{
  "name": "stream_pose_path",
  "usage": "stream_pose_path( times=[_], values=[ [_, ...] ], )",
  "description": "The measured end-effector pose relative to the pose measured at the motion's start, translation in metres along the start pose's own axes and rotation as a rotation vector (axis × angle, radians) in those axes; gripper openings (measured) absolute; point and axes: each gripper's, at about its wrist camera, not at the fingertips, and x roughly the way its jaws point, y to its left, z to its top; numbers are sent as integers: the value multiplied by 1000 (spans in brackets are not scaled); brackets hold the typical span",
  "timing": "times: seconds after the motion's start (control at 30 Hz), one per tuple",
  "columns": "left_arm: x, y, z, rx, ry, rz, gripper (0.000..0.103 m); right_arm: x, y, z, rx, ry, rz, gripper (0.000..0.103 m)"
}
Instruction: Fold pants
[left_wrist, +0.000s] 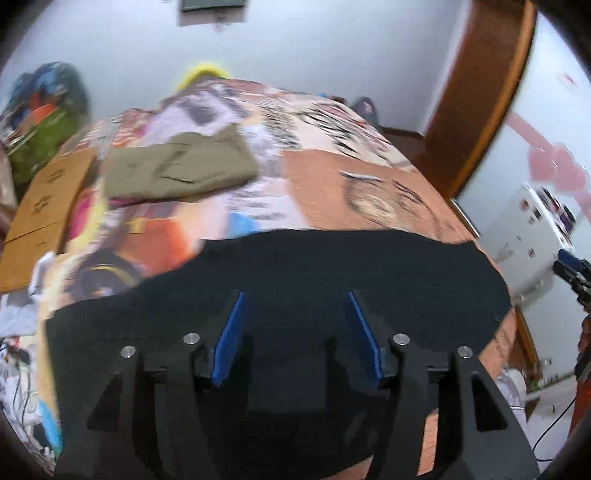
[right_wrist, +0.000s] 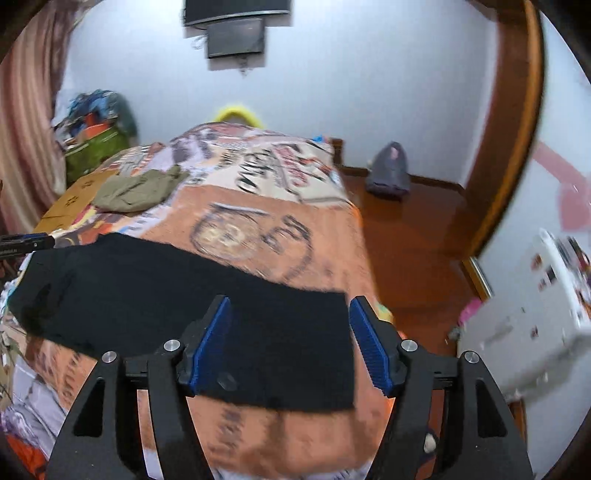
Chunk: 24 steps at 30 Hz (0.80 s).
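Note:
Black pants (left_wrist: 314, 266) lie spread flat across the near end of a bed with a printed orange cover (left_wrist: 332, 173). They also show in the right wrist view (right_wrist: 166, 288). My left gripper (left_wrist: 295, 306) hovers over the pants, open and empty. My right gripper (right_wrist: 290, 314) is open and empty above the pants' right end, near the bed's right edge. The right gripper's tip shows at the far right of the left wrist view (left_wrist: 574, 273). The left gripper's tip shows at the left of the right wrist view (right_wrist: 26, 242).
Folded olive-green pants (left_wrist: 177, 168) lie further up the bed, also in the right wrist view (right_wrist: 136, 190). A cardboard sheet (left_wrist: 40, 206) lies at the bed's left. A white cabinet (right_wrist: 535, 314) and a grey bag (right_wrist: 389, 173) stand on the wooden floor to the right.

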Motion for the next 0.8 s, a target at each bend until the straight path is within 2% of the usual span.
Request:
stream_pose_path(
  times=[0.13,0.3,0.37,0.47,0.53,0.67,0.8],
  values=[
    [24,-33,-10,33,60,-37,56,8,-15,-22,64,45,12,63],
    [52,-49,-34,47,148,-19,56,21,-18,-41,107,87,41,63],
    [48,-55,-46,61,119,-3,57,26,-13,-45,99,96,46,63],
    [41,-65,-57,105,112,4,57,31,-9,-53,91,112,50,63],
    [38,-66,-58,100,119,-3,57,36,-6,-58,97,127,63,63],
    [37,-64,-48,60,145,-23,57,41,-4,-66,132,143,89,63],
    [37,-77,-28,48,118,-55,58,45,-10,-77,202,158,114,63]
  ],
)
